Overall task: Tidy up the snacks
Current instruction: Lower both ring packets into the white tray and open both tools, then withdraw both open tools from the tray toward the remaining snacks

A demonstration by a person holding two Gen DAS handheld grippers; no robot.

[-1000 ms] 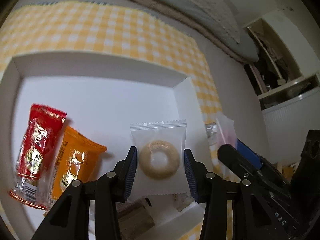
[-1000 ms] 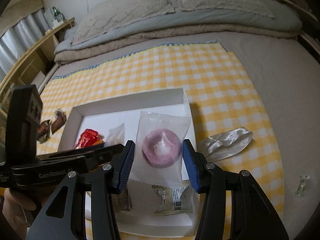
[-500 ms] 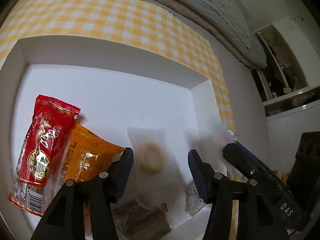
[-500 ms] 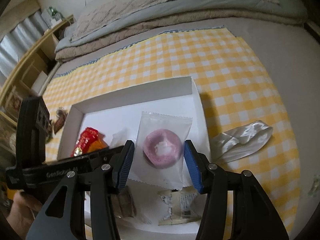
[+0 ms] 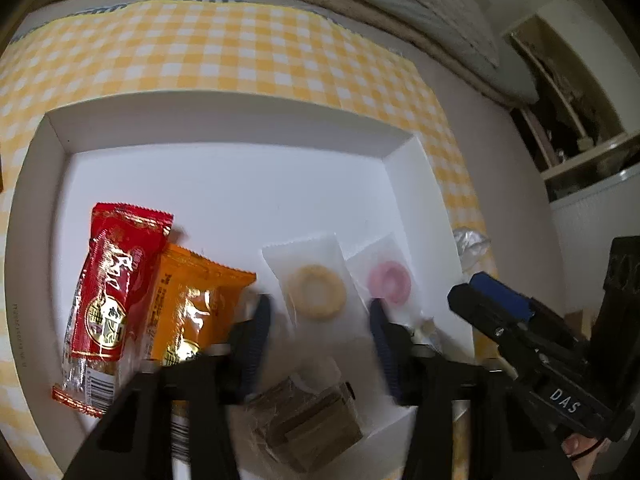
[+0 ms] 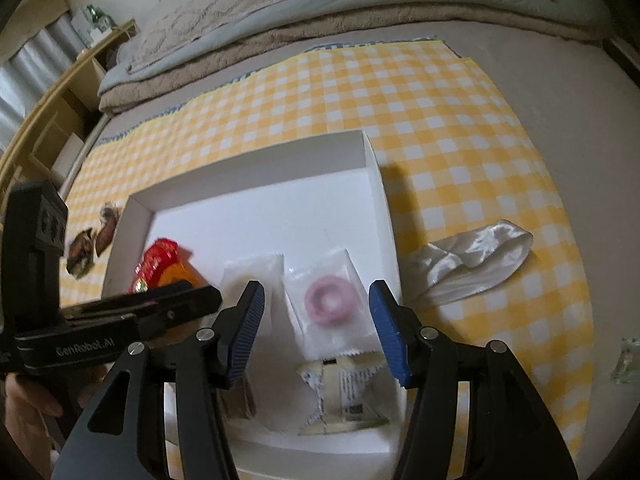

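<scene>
A white box (image 5: 224, 120) (image 6: 256, 168) lies on a yellow checked cloth. In it lie a red packet (image 5: 112, 280) (image 6: 160, 260), an orange packet (image 5: 188, 308), a clear packet with a yellow ring (image 5: 316, 292), a clear packet with a pink ring (image 5: 390, 282) (image 6: 330, 302), a brown wrapped snack (image 5: 312, 424) and a folded clear wrapper (image 6: 344, 396). My left gripper (image 5: 320, 336) is open above the yellow ring packet. My right gripper (image 6: 316, 332) is open above the pink ring packet.
A crumpled white wrapper (image 6: 472, 264) lies on the cloth right of the box. Small brown wrapped sweets (image 6: 92, 236) lie left of it. A small clear piece (image 6: 628, 364) lies at far right. Bedding is behind; shelves stand at the sides.
Both grippers opened and let go of their ring packets, which now lie side by side in the box. Both grippers drew back a little.
</scene>
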